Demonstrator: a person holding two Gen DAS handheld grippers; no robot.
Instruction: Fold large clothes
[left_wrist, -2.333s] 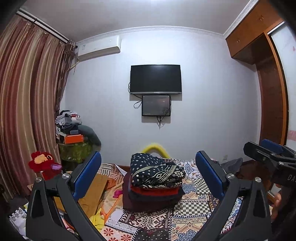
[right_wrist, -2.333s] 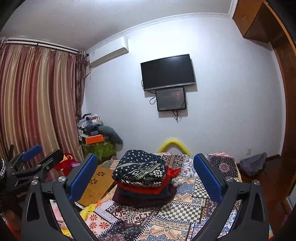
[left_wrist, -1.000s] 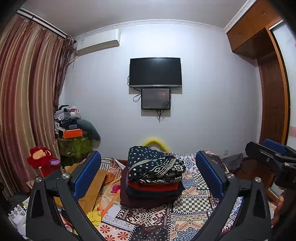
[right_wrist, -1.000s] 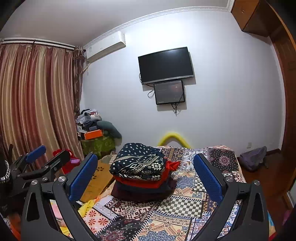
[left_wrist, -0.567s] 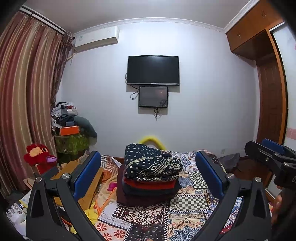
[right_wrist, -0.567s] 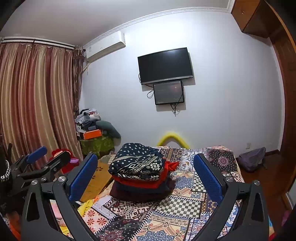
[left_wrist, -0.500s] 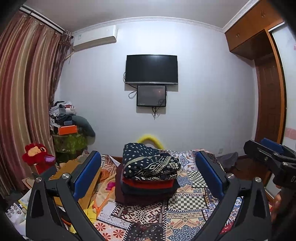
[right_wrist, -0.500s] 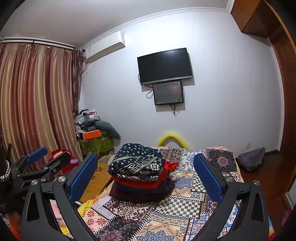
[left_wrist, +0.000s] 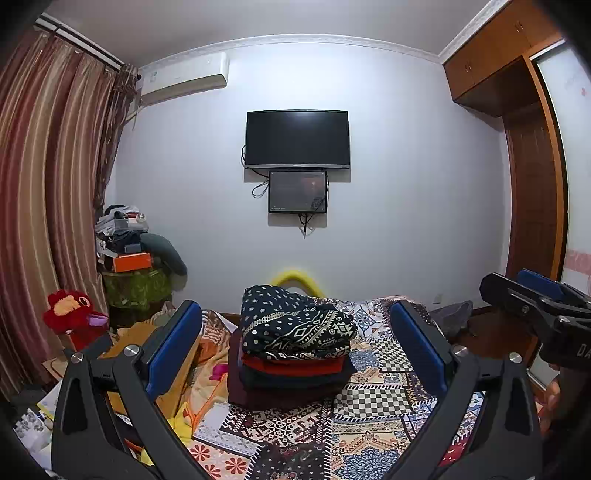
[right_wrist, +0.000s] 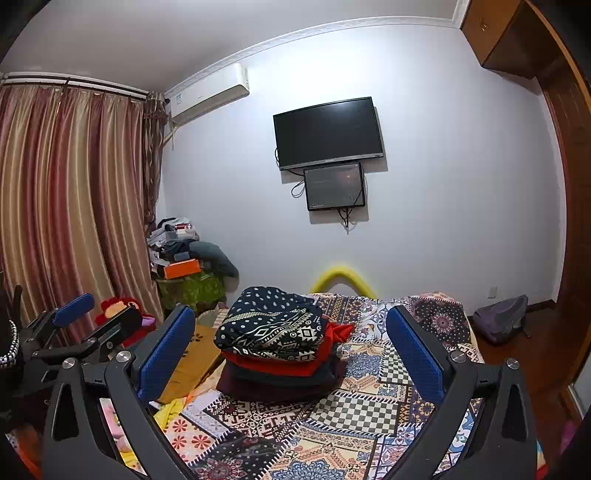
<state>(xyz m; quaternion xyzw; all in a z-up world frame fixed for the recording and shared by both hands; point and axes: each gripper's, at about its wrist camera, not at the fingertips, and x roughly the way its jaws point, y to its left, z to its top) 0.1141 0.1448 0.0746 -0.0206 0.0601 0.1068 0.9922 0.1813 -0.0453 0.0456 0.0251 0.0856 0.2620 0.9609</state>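
A stack of folded clothes (left_wrist: 293, 343), topped by a navy patterned garment over red and dark pieces, sits mid-bed on the patchwork bedspread (left_wrist: 369, 417). It also shows in the right wrist view (right_wrist: 275, 339). My left gripper (left_wrist: 295, 354) is open and empty, held above the near part of the bed, well short of the stack. My right gripper (right_wrist: 290, 354) is open and empty, likewise short of the stack. The right gripper shows at the right edge of the left wrist view (left_wrist: 535, 306); the left gripper shows at the left of the right wrist view (right_wrist: 74, 332).
A yellow cushion (right_wrist: 188, 365) and loose items lie along the bed's left side. A red plush toy (left_wrist: 70, 310) and a cluttered green stand (left_wrist: 133, 280) sit by the curtains. A TV (left_wrist: 297, 138) hangs on the far wall. A wardrobe (left_wrist: 532, 184) stands right.
Both grippers have stayed open and empty. The views have shifted slightly; the stack sits a little lower and left in frame. Nothing on the bed has moved.
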